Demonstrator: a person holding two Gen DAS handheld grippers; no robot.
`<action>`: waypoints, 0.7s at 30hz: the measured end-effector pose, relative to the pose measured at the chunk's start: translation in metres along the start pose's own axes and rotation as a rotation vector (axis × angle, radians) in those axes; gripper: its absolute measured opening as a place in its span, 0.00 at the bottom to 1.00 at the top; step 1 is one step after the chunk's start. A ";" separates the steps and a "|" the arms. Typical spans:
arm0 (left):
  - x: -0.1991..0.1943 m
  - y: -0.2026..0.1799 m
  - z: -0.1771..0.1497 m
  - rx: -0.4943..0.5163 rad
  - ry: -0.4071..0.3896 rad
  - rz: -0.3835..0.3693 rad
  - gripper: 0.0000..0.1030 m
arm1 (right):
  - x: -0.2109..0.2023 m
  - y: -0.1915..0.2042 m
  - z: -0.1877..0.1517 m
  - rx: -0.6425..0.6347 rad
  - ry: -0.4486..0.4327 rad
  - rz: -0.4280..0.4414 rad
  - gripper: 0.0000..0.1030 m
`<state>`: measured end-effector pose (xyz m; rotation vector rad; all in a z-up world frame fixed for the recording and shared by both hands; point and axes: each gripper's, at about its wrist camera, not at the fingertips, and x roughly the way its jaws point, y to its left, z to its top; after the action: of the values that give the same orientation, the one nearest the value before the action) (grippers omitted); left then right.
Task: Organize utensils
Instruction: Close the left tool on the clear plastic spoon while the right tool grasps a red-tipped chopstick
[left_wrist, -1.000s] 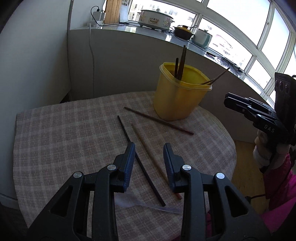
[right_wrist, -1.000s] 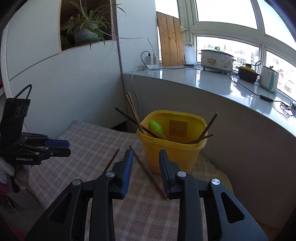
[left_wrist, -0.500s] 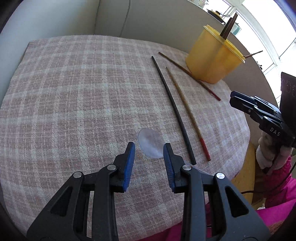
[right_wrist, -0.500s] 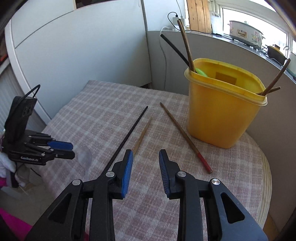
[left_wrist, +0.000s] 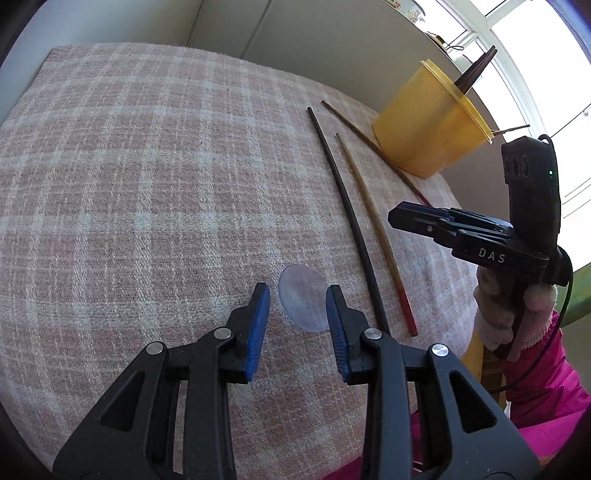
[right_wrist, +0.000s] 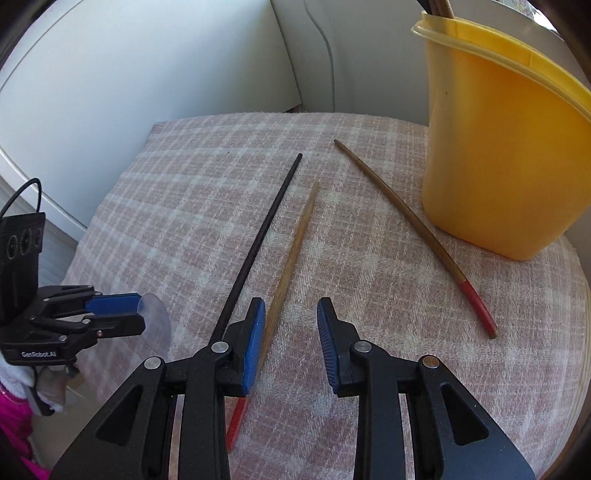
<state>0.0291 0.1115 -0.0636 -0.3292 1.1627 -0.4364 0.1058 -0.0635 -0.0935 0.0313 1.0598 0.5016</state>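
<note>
A clear plastic spoon (left_wrist: 303, 298) lies on the checked cloth, its bowl between the tips of my open left gripper (left_wrist: 297, 295); it also shows in the right wrist view (right_wrist: 157, 319). A black chopstick (left_wrist: 343, 210) and two red-tipped wooden chopsticks (left_wrist: 373, 225) lie loose beside it. My right gripper (right_wrist: 290, 310) is open and empty, low over the nearer wooden chopstick (right_wrist: 291, 254) and next to the black one (right_wrist: 258, 240). The other wooden chopstick (right_wrist: 417, 229) lies by the yellow tub (right_wrist: 506, 147), which holds several chopsticks.
The round table under the pink checked cloth (left_wrist: 147, 184) drops off at its near and right edges. A grey wall panel (right_wrist: 147, 74) stands behind it. The yellow tub (left_wrist: 424, 122) stands at the far right of the table.
Both grippers have dropped lower and closer to the table. The left one moved up around the clear spoon's bowl. The right one came down over the loose chopsticks.
</note>
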 end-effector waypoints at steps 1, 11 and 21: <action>0.003 -0.001 0.002 0.002 0.002 -0.004 0.30 | 0.004 -0.001 0.002 0.008 0.012 0.004 0.26; 0.016 0.000 0.014 0.007 -0.008 -0.009 0.08 | 0.022 -0.007 0.018 0.058 0.055 -0.003 0.26; 0.000 0.002 0.013 0.030 -0.049 -0.008 0.03 | 0.035 0.008 0.031 0.004 0.083 -0.090 0.11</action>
<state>0.0417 0.1140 -0.0598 -0.3171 1.1063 -0.4495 0.1428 -0.0352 -0.1047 -0.0338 1.1378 0.4219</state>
